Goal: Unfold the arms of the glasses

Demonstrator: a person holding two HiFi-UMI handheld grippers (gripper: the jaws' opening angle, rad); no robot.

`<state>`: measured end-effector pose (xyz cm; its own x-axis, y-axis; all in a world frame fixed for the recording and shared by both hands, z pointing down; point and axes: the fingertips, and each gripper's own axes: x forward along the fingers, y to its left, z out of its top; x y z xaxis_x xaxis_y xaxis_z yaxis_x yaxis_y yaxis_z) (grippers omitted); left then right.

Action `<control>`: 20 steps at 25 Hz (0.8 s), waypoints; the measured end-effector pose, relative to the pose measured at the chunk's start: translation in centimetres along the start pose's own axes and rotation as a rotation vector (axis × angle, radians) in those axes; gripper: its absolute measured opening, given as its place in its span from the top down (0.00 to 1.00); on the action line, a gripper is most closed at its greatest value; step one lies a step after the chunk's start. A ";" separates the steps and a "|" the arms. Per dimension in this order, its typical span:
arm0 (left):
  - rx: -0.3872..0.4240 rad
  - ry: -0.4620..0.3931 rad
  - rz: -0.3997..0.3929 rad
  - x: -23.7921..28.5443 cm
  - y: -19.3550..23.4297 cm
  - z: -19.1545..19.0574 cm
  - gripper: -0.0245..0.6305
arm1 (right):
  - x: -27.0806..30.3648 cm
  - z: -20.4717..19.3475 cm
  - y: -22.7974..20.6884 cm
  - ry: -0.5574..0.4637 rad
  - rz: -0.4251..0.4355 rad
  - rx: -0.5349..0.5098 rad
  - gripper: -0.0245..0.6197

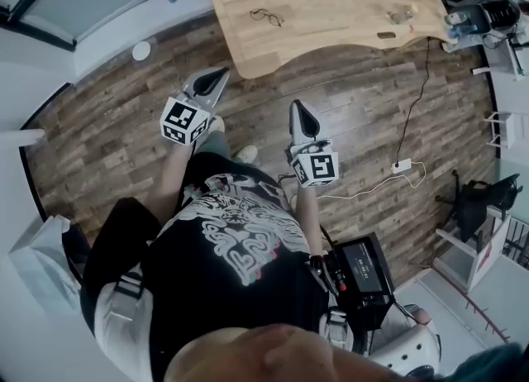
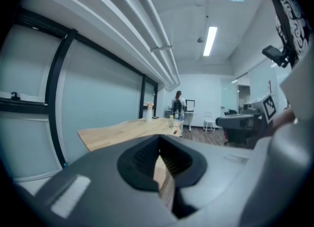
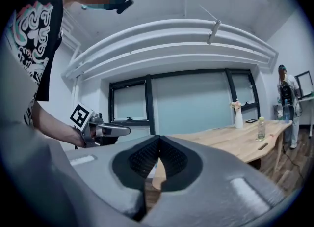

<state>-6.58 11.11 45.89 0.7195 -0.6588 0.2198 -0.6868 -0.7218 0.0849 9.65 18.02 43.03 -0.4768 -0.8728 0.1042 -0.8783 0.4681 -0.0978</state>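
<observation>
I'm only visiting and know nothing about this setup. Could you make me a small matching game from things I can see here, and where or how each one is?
Things:
1. glasses
2. left gripper
3. bottle
4. white power strip

Places or states:
A. standing upright on the wooden table
B. on the floor
C. lying flat on the wooden table
D. held in the air, shut and empty

Pairs: 1-C, 2-D, 3-A, 4-B
</observation>
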 end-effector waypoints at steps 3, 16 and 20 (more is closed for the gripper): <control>0.030 0.014 0.025 0.1 0.2 -0.1 0.98 | 0.5 -0.4 -0.4 0.035 -0.009 -0.028 0.96; 0.058 0.013 0.080 0.7 3.4 0.0 0.98 | 3.6 -1.7 -2.1 0.107 -0.042 -0.040 0.96; 0.048 0.029 0.080 1.4 4.6 0.0 0.98 | 4.8 -2.0 -2.8 0.113 -0.059 -0.006 0.96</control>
<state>-8.73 6.90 46.62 0.6586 -0.7090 0.2523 -0.7360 -0.6767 0.0197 9.75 12.78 45.80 -0.4252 -0.8779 0.2202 -0.9049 0.4176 -0.0827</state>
